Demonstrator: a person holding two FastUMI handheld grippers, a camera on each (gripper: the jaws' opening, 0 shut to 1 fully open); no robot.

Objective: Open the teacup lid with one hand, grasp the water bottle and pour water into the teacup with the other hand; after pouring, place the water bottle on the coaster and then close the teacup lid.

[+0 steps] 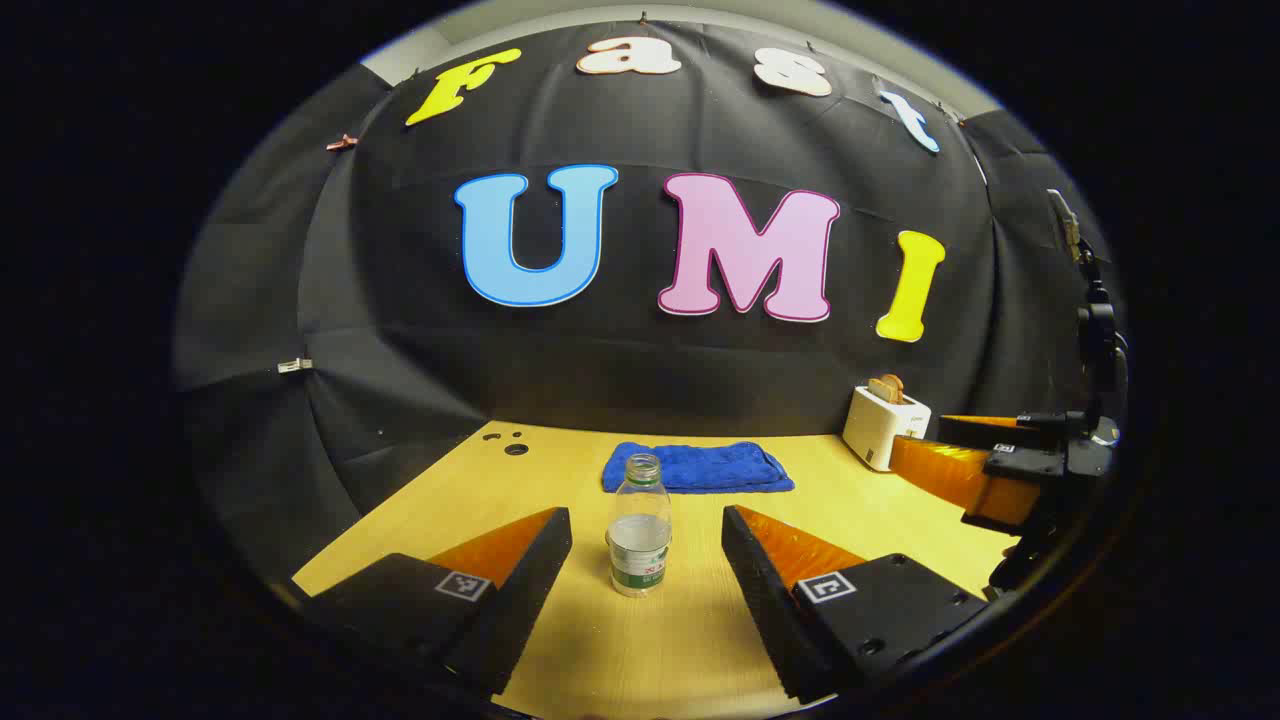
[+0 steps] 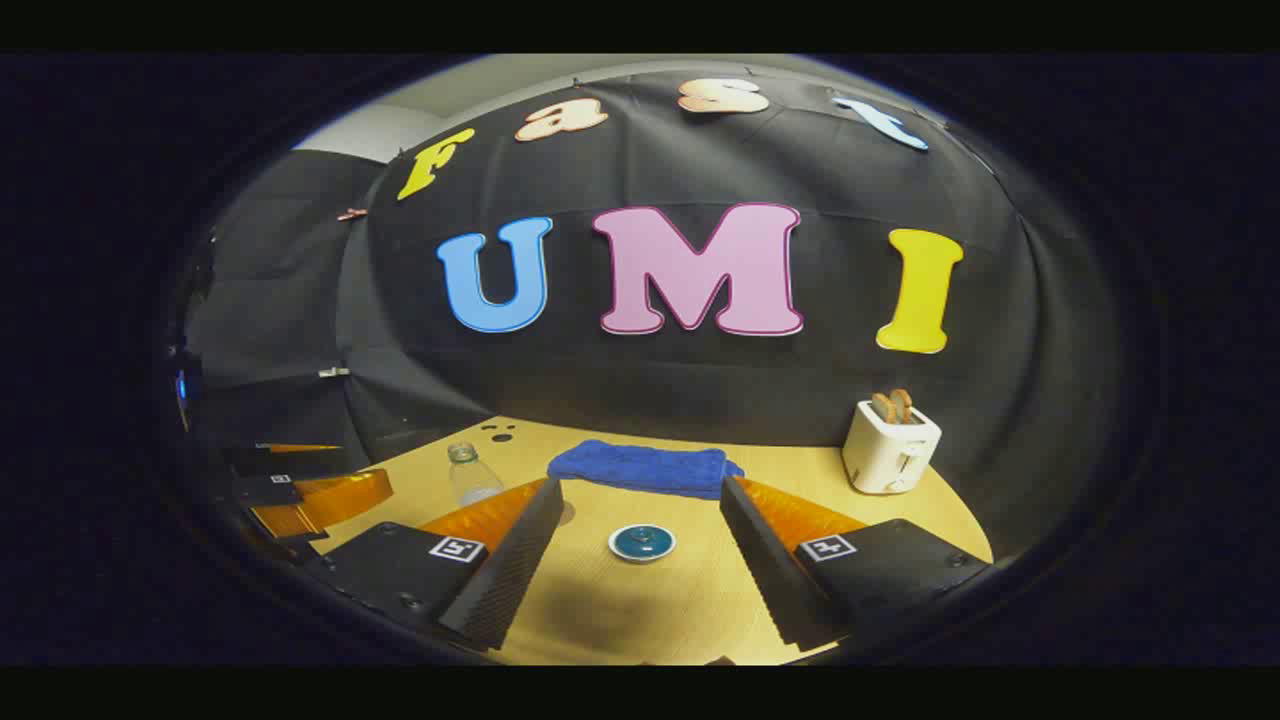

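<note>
A clear water bottle [image 1: 640, 525] stands upright on the wooden table, uncapped and partly filled. It is in line with the gap of my left gripper [image 1: 645, 515], which is open, with neither finger touching it. In the right gripper view the same bottle [image 2: 470, 478] is at the left, beside the left gripper [image 2: 300, 490]. A round teal teacup lid with a small knob [image 2: 641, 543] sits low on the table, centred ahead of my right gripper [image 2: 640, 490]. That gripper is open and holds nothing. It also appears as the right gripper [image 1: 1000, 465] at the right edge of the left gripper view.
A folded blue towel [image 1: 697, 467] [image 2: 640, 467] lies at the back of the table. A white toaster [image 1: 885, 425] [image 2: 890, 445] with bread in it stands at the back right. Small dark holes [image 1: 515, 448] mark the table's far left corner.
</note>
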